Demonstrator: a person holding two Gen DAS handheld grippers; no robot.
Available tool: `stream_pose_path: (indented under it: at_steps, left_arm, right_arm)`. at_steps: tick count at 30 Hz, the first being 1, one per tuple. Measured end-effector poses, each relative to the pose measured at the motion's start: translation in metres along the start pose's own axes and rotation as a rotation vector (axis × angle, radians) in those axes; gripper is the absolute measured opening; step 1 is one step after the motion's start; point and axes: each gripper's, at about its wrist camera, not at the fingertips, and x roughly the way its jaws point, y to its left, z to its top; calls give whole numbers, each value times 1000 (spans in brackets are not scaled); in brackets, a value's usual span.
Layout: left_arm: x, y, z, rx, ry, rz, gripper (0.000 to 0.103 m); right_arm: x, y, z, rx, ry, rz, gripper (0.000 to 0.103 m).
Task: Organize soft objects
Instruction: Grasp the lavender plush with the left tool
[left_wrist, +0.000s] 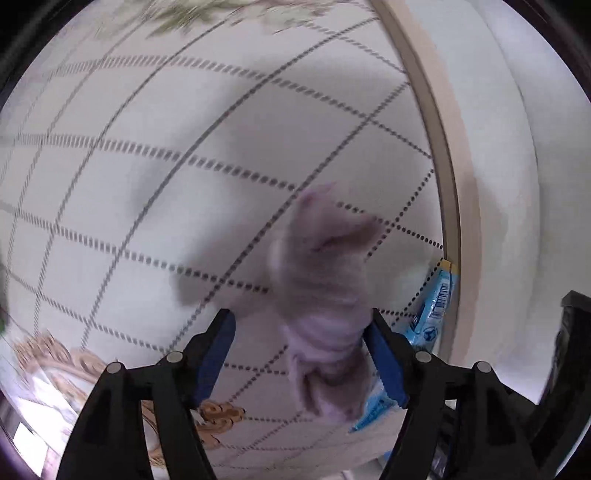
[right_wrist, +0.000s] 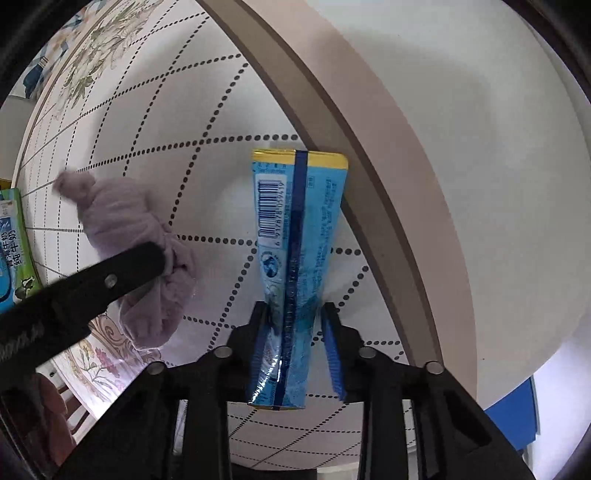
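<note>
Item 1: lilac knotted cloth (right_wrist: 136, 258), soft, bunched. It lies on the white table (right_wrist: 207, 122) with the dotted grid pattern, toward the decorated floral border, well apart from the tan rim. The left gripper (left_wrist: 303, 354) stands over it with its jaws set wide. The cloth sits between the blue pads (left_wrist: 216, 354) and is blurred in the left wrist view. It looks loose rather than pinched, though contact on the one side cannot be ruled out.

Item 2: blue snack packet (right_wrist: 295, 236) with yellow end and barcode, soft foil. It lies flat on the table, its far end just beside the curved tan rim (right_wrist: 369, 147). The right gripper (right_wrist: 295, 332) straddles its near end, jaws narrowly parted. One pad appears to touch the foil, and the other shows a gap, so no firm grip is evident.

Item 3: green-and-blue carton (right_wrist: 14, 251), at the table's far side, untouched and only partly visible.

Status, by judgement: both soft items appear set down side by side near the rim, so this placement looks about complete. Withdrawal of both grippers remains. Whether further items await sorting cannot be told.
</note>
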Motion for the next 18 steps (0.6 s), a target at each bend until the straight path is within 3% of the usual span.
stream_pose_path:
  at_steps: [2,3,4,5,9,14,18]
  left_arm:
    - [-2,-8,0,41,-33,59,61]
    - [-4,-10,0,53,-49,82,45]
    - [-5,-11,0,60,-54,88,37]
    - [-6,-10,1,61,-49,80,37]
    - [-14,6,-8,46,-66,73,35]
    - [-49,38,-37,19,-128,24,35]
    - [-104,75,-65,2,-205,-28,35]
  right_arm:
    - [0,-1,-1,0,-4,-7,35]
    - [0,0,-2,-2,-8,-16,35]
    - [1,0,-4,-2,-12,-22,35]
    - [1,0,-5,1,-19,-27,35]
    - [4,20,-16,3,-43,-43,15]
    - [-20,30,-29,-8,-77,32,13]
    - [-59,65,-44,-89,-132,85,13]
